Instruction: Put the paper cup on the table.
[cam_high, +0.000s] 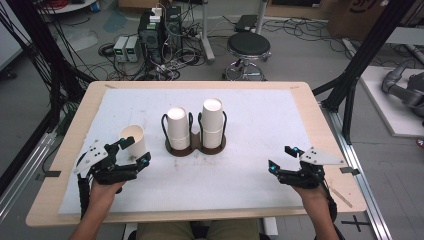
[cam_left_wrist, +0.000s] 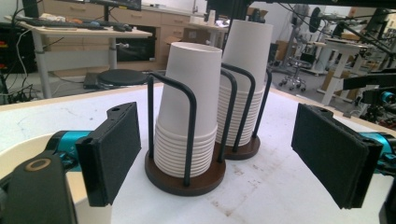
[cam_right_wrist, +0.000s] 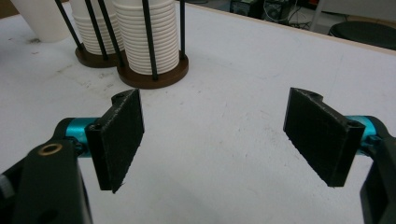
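Note:
Two stacks of upside-down white paper cups (cam_high: 178, 127) (cam_high: 212, 122) stand in a black-wire holder with a brown base (cam_high: 192, 148) at the middle of the white mat. A single upright paper cup (cam_high: 133, 136) stands left of the holder. My left gripper (cam_high: 136, 152) is open just in front of that cup, which lies outside its left jaw (cam_left_wrist: 28, 154). Between the left gripper's pads (cam_left_wrist: 109, 154) I see the nearer stack (cam_left_wrist: 191, 107) and the farther stack (cam_left_wrist: 245, 79). My right gripper (cam_high: 282, 159) is open and holds nothing, low over bare mat (cam_right_wrist: 212, 135), with the holder (cam_right_wrist: 154, 77) ahead.
The white mat (cam_high: 250, 175) covers a wooden table (cam_high: 307, 97). Beyond the far edge are a round stool (cam_high: 248, 47), computer boxes (cam_high: 160, 30) and floor cables. Black frame posts (cam_high: 367, 45) rise at both sides. Bare mat lies between the grippers.

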